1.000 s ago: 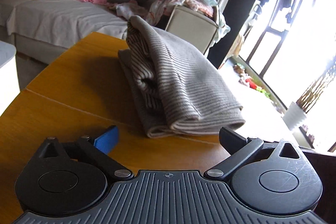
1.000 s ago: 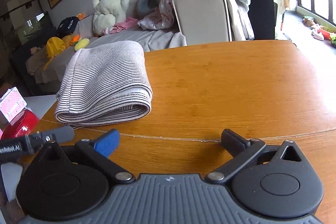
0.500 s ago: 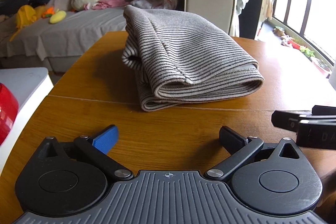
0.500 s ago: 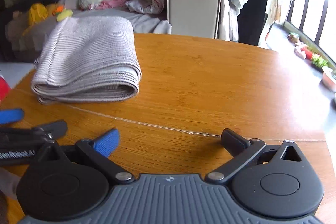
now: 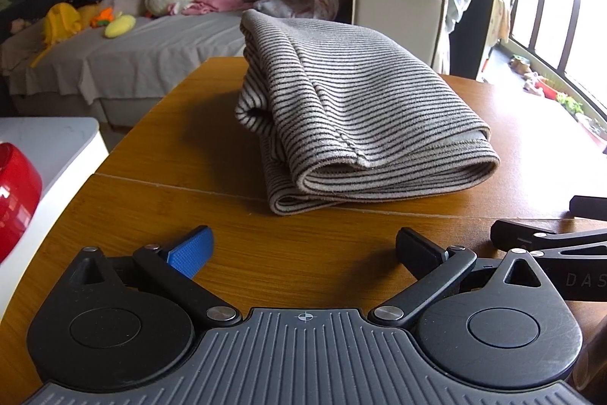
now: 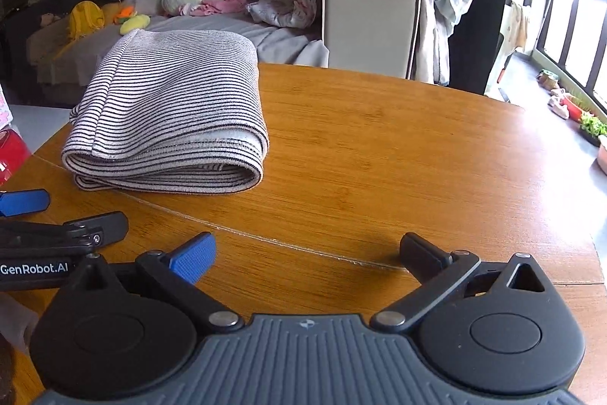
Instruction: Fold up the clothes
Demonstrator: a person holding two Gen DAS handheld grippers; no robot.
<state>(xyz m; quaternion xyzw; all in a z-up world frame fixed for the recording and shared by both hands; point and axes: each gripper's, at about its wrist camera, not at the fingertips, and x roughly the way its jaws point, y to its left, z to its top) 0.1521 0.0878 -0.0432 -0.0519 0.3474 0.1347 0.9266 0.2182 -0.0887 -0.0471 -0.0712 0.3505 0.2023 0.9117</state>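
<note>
A grey-and-white striped garment [image 5: 353, 112] lies folded in a thick bundle on the wooden table [image 5: 182, 124]. It also shows in the right wrist view [image 6: 174, 116], on the table's left part. My left gripper [image 5: 303, 245] is open and empty, low over the table just in front of the bundle. My right gripper [image 6: 307, 249] is open and empty, to the right of the left one and further from the garment. The left gripper shows in the right wrist view [image 6: 57, 211], and the right gripper's fingers [image 5: 531, 238] show at the right edge of the left wrist view.
A seam [image 6: 303, 245] runs across the table. A white side table [image 5: 45, 143] with a red object [image 5: 15, 192] stands left of it. Behind are a sofa [image 5: 125, 55] with toys and a chair [image 6: 371, 21] heaped with clothes. Windows are at the right.
Both grippers have drawn back from the folded garment and levelled out side by side near the table's front. The garment has stayed put.
</note>
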